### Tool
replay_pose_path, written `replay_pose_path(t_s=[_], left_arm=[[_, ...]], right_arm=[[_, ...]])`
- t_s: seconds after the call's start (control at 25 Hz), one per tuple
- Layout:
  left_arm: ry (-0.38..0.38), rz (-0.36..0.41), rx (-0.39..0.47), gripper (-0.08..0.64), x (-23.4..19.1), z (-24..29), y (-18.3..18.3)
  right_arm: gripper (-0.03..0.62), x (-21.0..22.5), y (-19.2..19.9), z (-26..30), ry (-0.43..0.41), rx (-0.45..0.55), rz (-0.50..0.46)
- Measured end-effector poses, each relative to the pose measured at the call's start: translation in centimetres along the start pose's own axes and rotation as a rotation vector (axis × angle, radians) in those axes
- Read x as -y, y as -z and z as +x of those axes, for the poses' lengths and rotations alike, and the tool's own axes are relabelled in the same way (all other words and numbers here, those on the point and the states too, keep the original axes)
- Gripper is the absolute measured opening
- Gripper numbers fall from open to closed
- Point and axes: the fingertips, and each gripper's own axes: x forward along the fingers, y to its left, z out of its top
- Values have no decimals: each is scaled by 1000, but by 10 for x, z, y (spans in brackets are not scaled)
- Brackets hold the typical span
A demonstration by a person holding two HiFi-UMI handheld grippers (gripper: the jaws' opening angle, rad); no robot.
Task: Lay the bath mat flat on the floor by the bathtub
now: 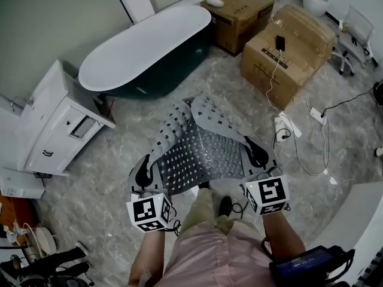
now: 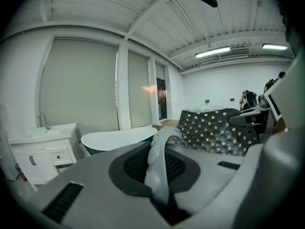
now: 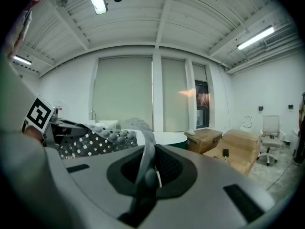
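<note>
A grey perforated bath mat (image 1: 200, 145) hangs in the air above the marble floor, its far end curled over. My left gripper (image 1: 143, 173) is shut on the mat's near left corner, and my right gripper (image 1: 256, 155) is shut on its near right corner. In the left gripper view the mat's edge (image 2: 158, 161) is pinched between the jaws, with the rest of the mat (image 2: 217, 130) off to the right. The right gripper view shows the mat's edge (image 3: 145, 163) clamped likewise. The oval bathtub (image 1: 143, 49), white inside and dark green outside, stands beyond the mat.
A white vanity cabinet (image 1: 57, 121) stands at the left. Two cardboard boxes (image 1: 287, 46) sit right of the tub, with a power strip (image 1: 287, 125) and cables on the floor. An office chair (image 1: 353, 34) is at the far right. My legs (image 1: 209, 238) are below the mat.
</note>
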Motion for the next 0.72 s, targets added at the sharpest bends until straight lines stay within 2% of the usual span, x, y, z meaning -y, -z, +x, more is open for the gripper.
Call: replay_pose_path(t_s=[0.4,0.72], left_arm=[[29,5,-8,40,-45,100,-20],[33,15,39,40,-81,157,-56]], right_arm=[[29,4,-20,104,2,-20,7],[29,10,-58,166,23,31,-5]])
